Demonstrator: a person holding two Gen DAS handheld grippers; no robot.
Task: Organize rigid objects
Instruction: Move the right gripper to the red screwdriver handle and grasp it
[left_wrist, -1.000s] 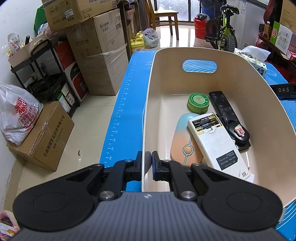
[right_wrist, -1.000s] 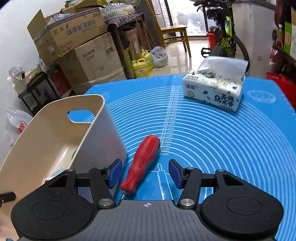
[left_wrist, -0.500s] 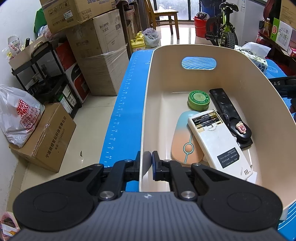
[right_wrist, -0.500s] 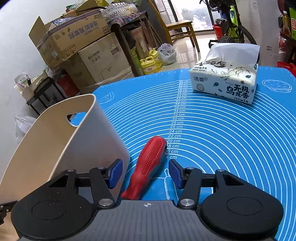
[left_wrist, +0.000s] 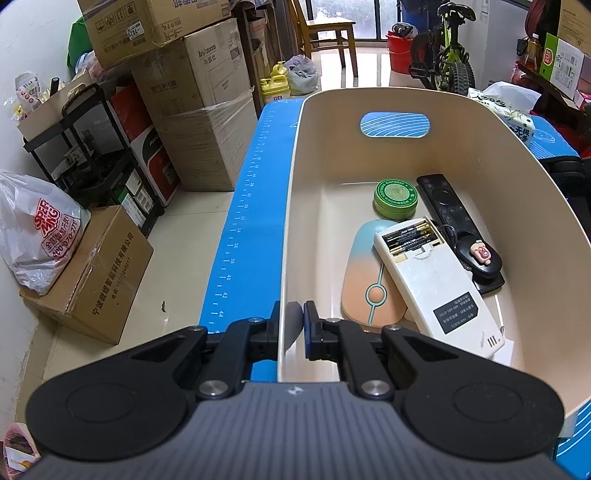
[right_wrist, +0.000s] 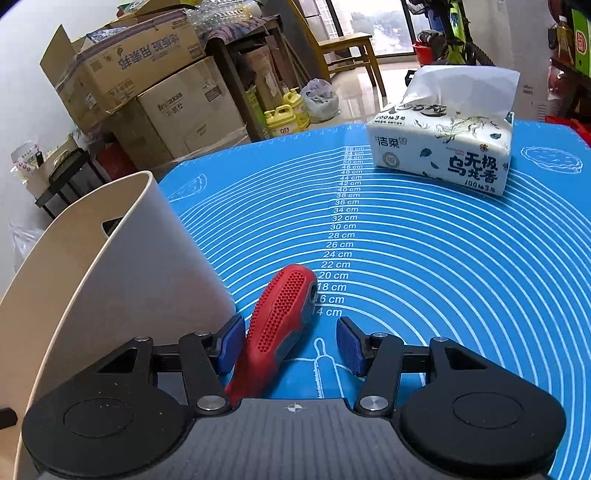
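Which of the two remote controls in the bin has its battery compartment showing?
The long white remote control, lying back-up with its cover off and batteries exposed. The slim black remote control beside it lies button-side up.

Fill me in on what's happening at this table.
A person with a gripper in each hand is sorting things into a cream bin. The left gripper is shut on the bin's near rim. The right gripper has its jaws open around a red screwdriver lying on the blue mat beside the bin, not yet gripped. In the bin lie a green tin, a black remote, a white remote and a mouse.
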